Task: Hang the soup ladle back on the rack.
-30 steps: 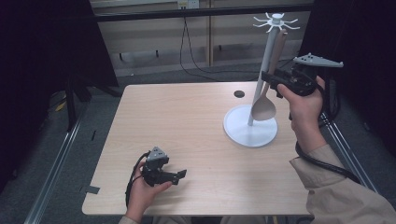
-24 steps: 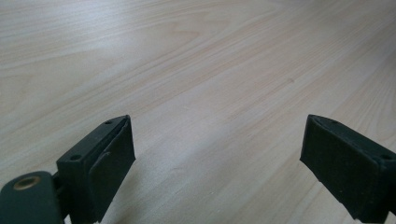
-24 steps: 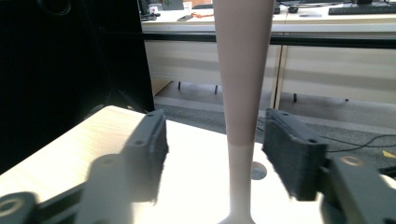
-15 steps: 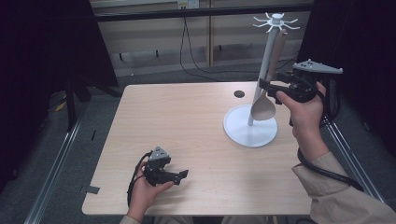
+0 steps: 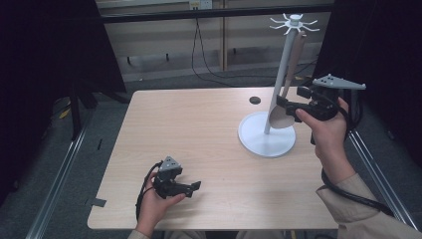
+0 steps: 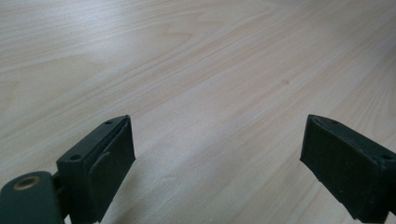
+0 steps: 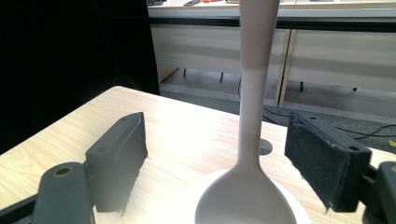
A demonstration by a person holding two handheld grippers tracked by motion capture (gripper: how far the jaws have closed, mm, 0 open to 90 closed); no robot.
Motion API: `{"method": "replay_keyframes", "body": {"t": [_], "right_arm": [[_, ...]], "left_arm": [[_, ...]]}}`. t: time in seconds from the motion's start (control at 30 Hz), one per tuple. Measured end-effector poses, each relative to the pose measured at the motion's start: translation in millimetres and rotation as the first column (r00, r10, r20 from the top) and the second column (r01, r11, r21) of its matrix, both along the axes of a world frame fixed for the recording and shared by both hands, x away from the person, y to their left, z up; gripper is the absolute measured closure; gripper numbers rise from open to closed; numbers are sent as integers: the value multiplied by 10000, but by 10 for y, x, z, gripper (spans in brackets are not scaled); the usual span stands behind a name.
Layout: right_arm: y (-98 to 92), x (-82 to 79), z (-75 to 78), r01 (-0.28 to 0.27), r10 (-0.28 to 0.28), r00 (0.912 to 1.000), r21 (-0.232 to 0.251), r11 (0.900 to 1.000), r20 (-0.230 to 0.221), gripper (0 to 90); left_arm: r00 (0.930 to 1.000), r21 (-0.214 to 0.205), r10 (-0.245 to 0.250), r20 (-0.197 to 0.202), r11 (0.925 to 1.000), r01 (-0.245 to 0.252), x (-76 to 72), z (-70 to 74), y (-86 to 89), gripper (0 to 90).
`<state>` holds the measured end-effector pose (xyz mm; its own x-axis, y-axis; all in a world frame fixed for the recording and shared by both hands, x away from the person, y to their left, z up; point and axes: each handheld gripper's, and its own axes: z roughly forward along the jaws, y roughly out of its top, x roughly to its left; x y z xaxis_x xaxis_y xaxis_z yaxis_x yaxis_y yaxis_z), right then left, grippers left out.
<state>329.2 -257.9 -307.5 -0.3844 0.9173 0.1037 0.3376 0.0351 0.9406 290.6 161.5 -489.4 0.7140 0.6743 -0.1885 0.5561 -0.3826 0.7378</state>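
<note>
Spoon (image 7: 243, 196) hangs bowl-down from white stand (image 5: 266, 142), far right of table (image 5: 199, 129). Near edge: left gripper (image 5: 191, 186) resting on wood, jaws wide, nothing between. Farther: right gripper (image 5: 284, 103) jaws just been opening, straddling spoon, pads off it.

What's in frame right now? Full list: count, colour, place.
table: 1, light wood, centre
stand: 1, white, round base on table's right side, hooks on top
spoon: 1, beige, hanging from stand's top, bowl down
hole: 1, dark, table's far edge
rails: 2, grey metal, on the floor either side
left gripper: 1, black, near table's front, jaws open over bare wood
right gripper: 1, black, at spoon bowl, jaws just opened, pads clear of handle
</note>
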Motion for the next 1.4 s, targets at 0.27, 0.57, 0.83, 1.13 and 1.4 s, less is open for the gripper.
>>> {"method": "replay_keyframes", "body": {"t": [0.27,0.57,0.83,1.13,1.4], "right_arm": [[9,-63,-123,-247,244,9993,-110,9996,-268,163],[12,-137,-257,-495,488,9981,-165,9986,-366,146],[27,-202,-349,-667,657,9969,-212,9975,-438,133],[45,-263,-458,-795,783,9950,-171,9967,-614,129],[71,-337,-530,-938,915,9935,-324,9951,-671,114]], "left_arm": [[10000,36,10,-18,10000,-10,2,-7,-7,96],[10000,4,19,-23,10000,-19,0,-9,-12,96],[10000,-35,0,-21,10000,0,-1,-1,-8,94],[10000,-69,-12,-13,10000,11,-6,1,-15,92],[10000,-58,-10,38,10000,10,-8,10,-12,87]]}}
